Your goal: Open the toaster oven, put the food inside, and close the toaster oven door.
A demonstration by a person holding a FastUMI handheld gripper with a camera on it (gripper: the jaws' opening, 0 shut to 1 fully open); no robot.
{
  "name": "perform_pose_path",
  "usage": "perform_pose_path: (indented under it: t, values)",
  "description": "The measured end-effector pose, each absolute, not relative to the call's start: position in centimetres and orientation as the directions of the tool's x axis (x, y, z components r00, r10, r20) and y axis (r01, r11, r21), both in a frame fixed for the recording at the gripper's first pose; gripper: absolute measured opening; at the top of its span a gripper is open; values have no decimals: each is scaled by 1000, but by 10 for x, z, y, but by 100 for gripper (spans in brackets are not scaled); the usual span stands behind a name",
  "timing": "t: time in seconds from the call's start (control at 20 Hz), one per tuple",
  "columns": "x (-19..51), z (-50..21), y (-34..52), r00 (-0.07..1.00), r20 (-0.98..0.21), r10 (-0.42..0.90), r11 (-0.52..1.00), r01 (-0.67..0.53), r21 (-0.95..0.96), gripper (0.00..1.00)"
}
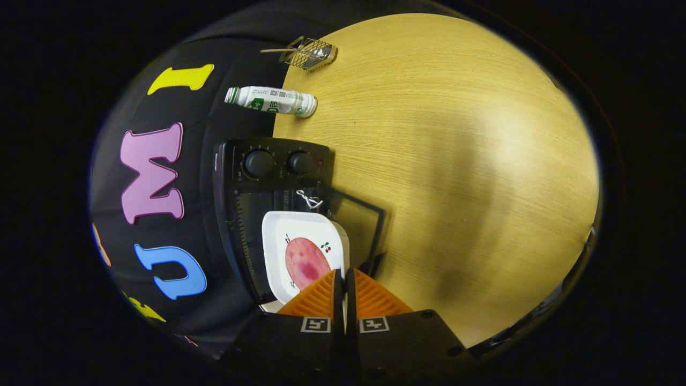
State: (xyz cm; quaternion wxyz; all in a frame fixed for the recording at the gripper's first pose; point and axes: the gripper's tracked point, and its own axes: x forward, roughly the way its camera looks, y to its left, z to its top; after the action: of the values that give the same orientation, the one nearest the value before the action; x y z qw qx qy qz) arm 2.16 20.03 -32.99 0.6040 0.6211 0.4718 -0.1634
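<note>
A black toaster oven (268, 161) with two round knobs stands on the wooden table against the booth wall. Its glass door (362, 225) is folded down and open. A white square plate (278, 230) carries a pink slice of meat (305, 262) and sits at the oven's mouth, above the open door. My gripper (343, 279) is shut on the plate's near rim, with the rim pinched between both fingers. How far the plate reaches into the oven I cannot tell.
Beyond the oven, a white and green bottle (270, 100) lies on its side at the table's edge. A small wire basket (310, 52) sits farther off. The wooden table (455, 161) stretches wide beside the oven door.
</note>
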Motion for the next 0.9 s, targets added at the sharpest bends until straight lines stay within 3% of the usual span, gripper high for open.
perform_pose_path:
  t: [0.45,0.9]
  values:
    - [97,-369,256,502,-842,197,51,853,520,5]
    - [135,-384,273,511,-843,171,3,855,519,5]
